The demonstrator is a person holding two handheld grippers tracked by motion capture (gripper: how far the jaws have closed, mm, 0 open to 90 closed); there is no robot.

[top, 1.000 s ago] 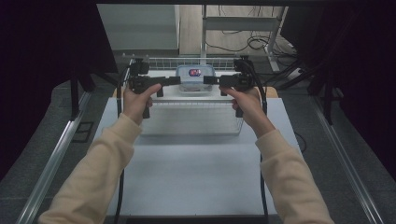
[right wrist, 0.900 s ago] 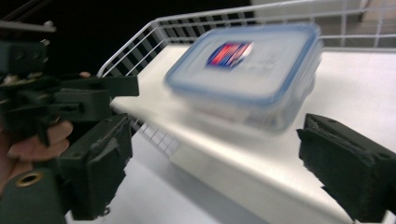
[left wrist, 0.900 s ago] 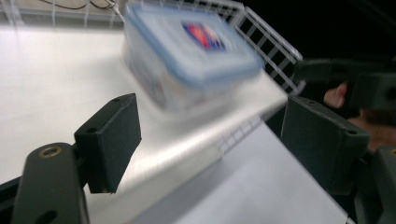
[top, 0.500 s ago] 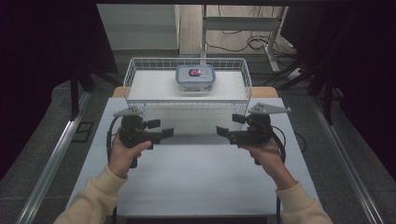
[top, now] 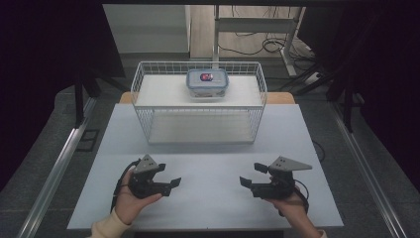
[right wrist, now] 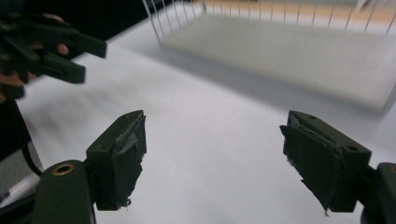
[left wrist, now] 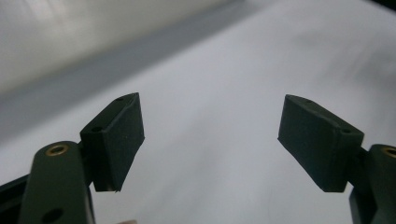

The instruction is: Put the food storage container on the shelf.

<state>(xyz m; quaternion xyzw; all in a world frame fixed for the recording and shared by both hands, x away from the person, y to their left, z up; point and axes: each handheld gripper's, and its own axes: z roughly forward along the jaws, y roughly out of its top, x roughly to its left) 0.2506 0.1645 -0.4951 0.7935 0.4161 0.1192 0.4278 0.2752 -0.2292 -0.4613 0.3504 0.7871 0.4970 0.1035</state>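
Food container (top: 207, 83) left in wire basket (top: 148, 114), both tongs (top: 173, 183) (top: 247, 182) pulled back to near table edge, apart, empty, right pair narrowing.

container (top: 207, 82) contents too small to tell.

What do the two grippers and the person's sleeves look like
Both the left gripper and the right gripper are black, each with two blocky jaws, a grey three-cornered plate on top and a black trailing cable. The right gripper's pads look frayed. A cream sleeve covers the left wrist.
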